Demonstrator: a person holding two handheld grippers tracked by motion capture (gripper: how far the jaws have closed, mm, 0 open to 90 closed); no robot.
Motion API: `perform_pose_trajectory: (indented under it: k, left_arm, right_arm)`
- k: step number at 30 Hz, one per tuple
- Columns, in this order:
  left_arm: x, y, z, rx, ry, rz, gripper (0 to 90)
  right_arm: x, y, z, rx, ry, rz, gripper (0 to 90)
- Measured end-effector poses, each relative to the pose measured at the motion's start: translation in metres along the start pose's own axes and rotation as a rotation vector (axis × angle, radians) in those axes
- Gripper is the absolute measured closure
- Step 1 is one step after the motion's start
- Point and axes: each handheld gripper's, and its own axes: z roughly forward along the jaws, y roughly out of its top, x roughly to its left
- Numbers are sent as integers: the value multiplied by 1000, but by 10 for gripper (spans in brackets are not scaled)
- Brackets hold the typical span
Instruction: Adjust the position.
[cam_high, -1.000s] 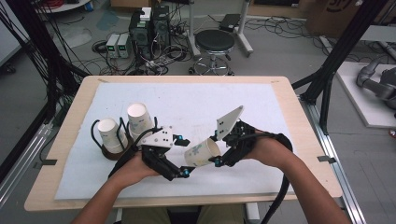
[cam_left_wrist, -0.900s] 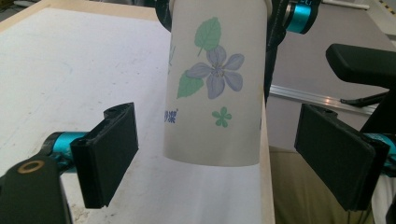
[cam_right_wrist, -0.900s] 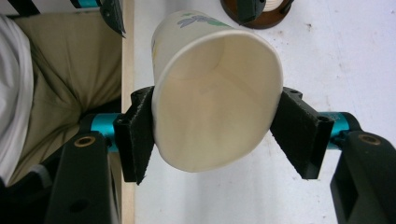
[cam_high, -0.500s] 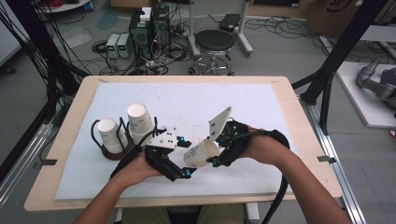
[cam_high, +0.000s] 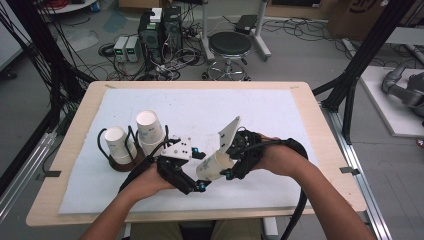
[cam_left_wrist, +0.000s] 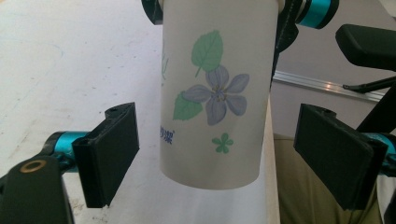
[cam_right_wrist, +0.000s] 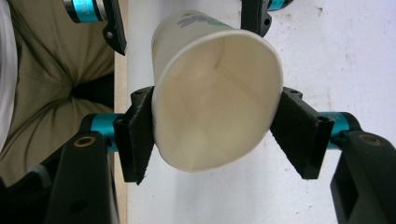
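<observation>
The right gripper (cam_right_wrist: 212, 135) squeezes a paper cup (cam_right_wrist: 215, 102) at its rim, while the left gripper (cam_left_wrist: 215, 154), at its 8 o'clock, stands wide around the cup's base.

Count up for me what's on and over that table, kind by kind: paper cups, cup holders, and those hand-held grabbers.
Paper cups: 3, the flowered cup squeezed in the right gripper, plus two cups standing in the holder
Cup holder: 1
Grippers: 2, counting the left gripper, jaws open around the flowered cup
Total: 6
</observation>
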Motion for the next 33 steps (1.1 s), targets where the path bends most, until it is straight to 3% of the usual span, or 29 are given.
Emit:
perform_pose_trajectory:
  k: [15,33]
  left_arm:
    - [0,0,11,47,-6,-7,190]
    - [1,-1,16,67,-21,5,365]
  right_arm:
    - [2,5,5,43,7,-4,348]
    - [3,10,9,72,18,-23,348]
